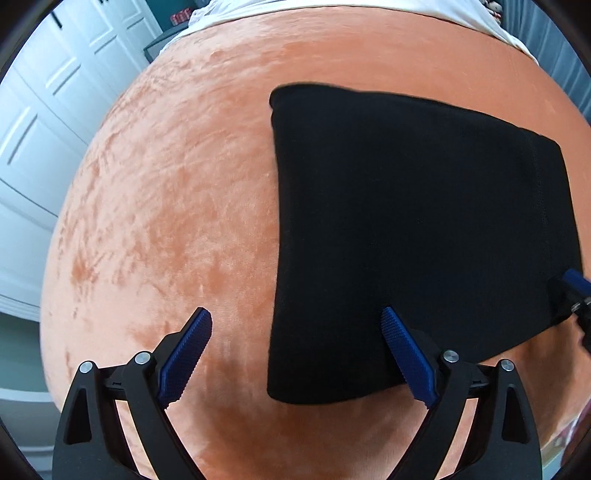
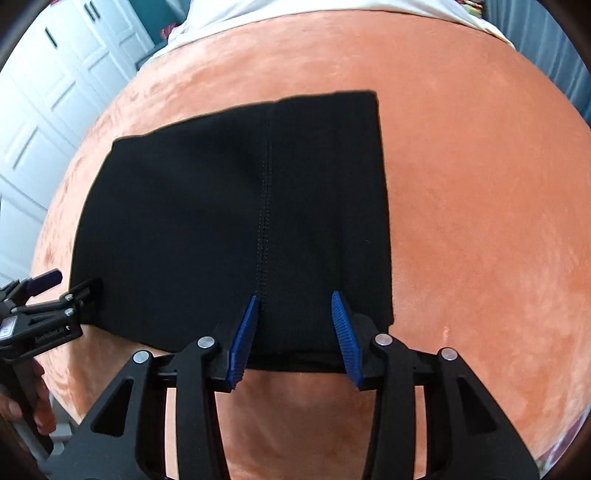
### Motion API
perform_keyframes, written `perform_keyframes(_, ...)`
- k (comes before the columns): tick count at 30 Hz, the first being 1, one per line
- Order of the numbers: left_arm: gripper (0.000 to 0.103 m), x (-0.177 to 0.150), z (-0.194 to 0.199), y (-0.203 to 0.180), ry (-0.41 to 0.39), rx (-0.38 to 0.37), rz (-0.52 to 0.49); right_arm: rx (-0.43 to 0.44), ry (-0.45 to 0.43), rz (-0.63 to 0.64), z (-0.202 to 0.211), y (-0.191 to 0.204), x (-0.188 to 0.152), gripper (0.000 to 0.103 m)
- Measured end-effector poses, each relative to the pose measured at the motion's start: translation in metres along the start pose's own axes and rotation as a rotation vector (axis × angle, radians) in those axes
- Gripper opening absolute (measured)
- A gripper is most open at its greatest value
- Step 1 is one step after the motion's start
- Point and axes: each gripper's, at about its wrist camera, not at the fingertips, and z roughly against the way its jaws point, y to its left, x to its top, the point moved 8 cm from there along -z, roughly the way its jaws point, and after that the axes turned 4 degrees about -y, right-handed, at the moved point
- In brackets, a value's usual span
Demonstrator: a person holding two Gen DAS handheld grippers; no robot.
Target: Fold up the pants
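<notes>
The black pants (image 1: 417,229) lie folded into a flat rectangle on the orange blanket (image 1: 177,206). My left gripper (image 1: 295,354) is open, hovering over the near left corner of the pants, one blue finger over the blanket and one over the cloth. My right gripper (image 2: 299,332) is open above the near edge of the pants (image 2: 236,221), next to a stitched seam. The left gripper also shows in the right wrist view (image 2: 40,306) at the pants' left edge. The right gripper's blue tip (image 1: 576,280) shows in the left wrist view.
The orange blanket (image 2: 480,221) covers a bed, with a white sheet (image 2: 332,11) at the far end. White panelled closet doors (image 1: 40,129) stand to the left. A hand (image 2: 22,402) holds the left gripper's handle.
</notes>
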Motion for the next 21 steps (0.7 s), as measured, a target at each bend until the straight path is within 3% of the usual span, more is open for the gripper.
perform_keyframes(3, 0.09, 0.002, 0.015, -0.002, -0.032, 0.019, -0.031, 0.014, -0.056, -0.029, 0.031, 0.003, 0.007, 0.044)
perform_keyframes(4, 0.09, 0.001, 0.019, -0.002, -0.036, 0.01, -0.03, 0.017, -0.066, -0.039, 0.037, 0.001, 0.007, 0.063)
perform_keyframes(6, 0.09, -0.001, 0.024, -0.002, -0.03, -0.008, -0.021, -0.004, -0.102, -0.069, 0.054, -0.008, 0.006, 0.09)
perform_keyframes(11, 0.09, -0.006, 0.042, -0.002, -0.031, -0.048, 0.003, -0.027, -0.11, -0.113, 0.07, -0.024, -0.007, 0.091)
perform_keyframes(21, 0.091, -0.014, 0.072, -0.002, -0.063, -0.044, 0.016, -0.007, -0.097, -0.128, 0.079, -0.015, -0.025, 0.092)
